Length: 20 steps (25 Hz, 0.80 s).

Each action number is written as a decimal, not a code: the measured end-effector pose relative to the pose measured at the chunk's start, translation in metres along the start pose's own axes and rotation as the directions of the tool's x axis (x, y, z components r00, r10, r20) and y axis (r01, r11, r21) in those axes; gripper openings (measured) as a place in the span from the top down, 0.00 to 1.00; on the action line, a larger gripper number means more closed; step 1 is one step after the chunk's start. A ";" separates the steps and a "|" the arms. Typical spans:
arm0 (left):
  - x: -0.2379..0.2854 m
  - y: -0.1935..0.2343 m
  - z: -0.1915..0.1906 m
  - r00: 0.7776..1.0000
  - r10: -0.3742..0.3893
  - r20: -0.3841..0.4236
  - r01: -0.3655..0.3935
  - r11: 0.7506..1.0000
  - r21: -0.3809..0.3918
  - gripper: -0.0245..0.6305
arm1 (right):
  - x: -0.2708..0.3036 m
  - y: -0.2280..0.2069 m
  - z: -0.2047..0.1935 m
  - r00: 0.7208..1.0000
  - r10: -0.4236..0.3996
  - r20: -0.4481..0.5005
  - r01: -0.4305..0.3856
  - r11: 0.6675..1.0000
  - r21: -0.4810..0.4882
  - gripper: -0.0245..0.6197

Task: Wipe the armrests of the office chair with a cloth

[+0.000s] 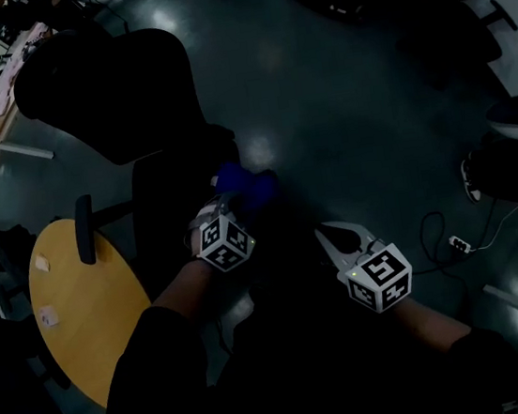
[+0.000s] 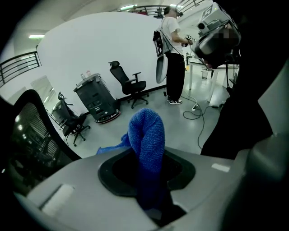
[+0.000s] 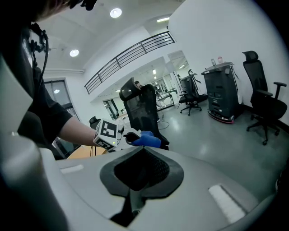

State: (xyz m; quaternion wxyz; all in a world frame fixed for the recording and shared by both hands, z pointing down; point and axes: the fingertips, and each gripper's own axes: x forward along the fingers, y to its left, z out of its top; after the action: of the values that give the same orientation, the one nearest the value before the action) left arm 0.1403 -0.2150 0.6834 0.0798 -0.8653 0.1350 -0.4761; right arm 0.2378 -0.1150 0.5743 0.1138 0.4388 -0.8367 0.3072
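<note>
The black office chair (image 1: 121,96) stands at the upper left of the head view, one armrest (image 1: 85,229) sticking out over a wooden table. My left gripper (image 1: 229,198) is shut on a blue cloth (image 1: 249,186), held near the chair's right side; whether the cloth touches the chair is lost in the dark. In the left gripper view the cloth (image 2: 146,135) bulges up from between the shut jaws. My right gripper (image 1: 324,232) hovers lower right of it, shut on nothing. From the right gripper view (image 3: 143,150) I see the cloth (image 3: 146,140) and the chair's back (image 3: 142,108).
A round wooden table (image 1: 83,310) lies left of the chair. A power strip with cable (image 1: 458,243) and other dark chairs (image 1: 517,153) sit on the floor at right. A person (image 2: 174,58), another chair (image 2: 131,83) and a black cart (image 2: 97,101) stand farther off.
</note>
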 end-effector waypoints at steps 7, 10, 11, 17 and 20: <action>-0.034 -0.050 -0.019 0.998 -0.011 0.066 0.011 1.000 -0.004 0.78 | 0.010 0.039 -0.011 0.999 0.032 -0.017 -0.033 0.999 -0.032 0.95; -0.047 -0.073 -0.030 0.996 -0.025 0.091 0.023 1.000 0.017 0.78 | 0.012 0.063 -0.020 0.999 0.030 -0.018 -0.031 0.998 -0.050 0.95; -0.052 -0.081 -0.033 0.994 -0.033 0.100 0.030 0.999 0.024 0.78 | 0.012 0.072 -0.024 0.999 0.029 -0.020 -0.030 0.998 -0.057 0.95; -0.090 -0.125 -0.054 0.986 -0.048 0.158 0.042 0.998 0.040 0.78 | 0.007 0.132 -0.046 1.000 0.016 -0.010 -0.017 0.994 -0.104 0.95; -0.114 -0.139 -0.060 0.979 -0.024 0.200 0.020 0.999 0.026 0.78 | 0.002 0.159 -0.051 1.000 0.000 0.012 0.002 0.991 -0.135 0.95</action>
State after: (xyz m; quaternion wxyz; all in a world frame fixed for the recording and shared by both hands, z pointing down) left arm 0.0534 -0.0477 0.6606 0.0979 -0.9093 0.1111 -0.3889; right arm 0.1047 -0.0178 0.5494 0.1385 0.4325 -0.8560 0.2473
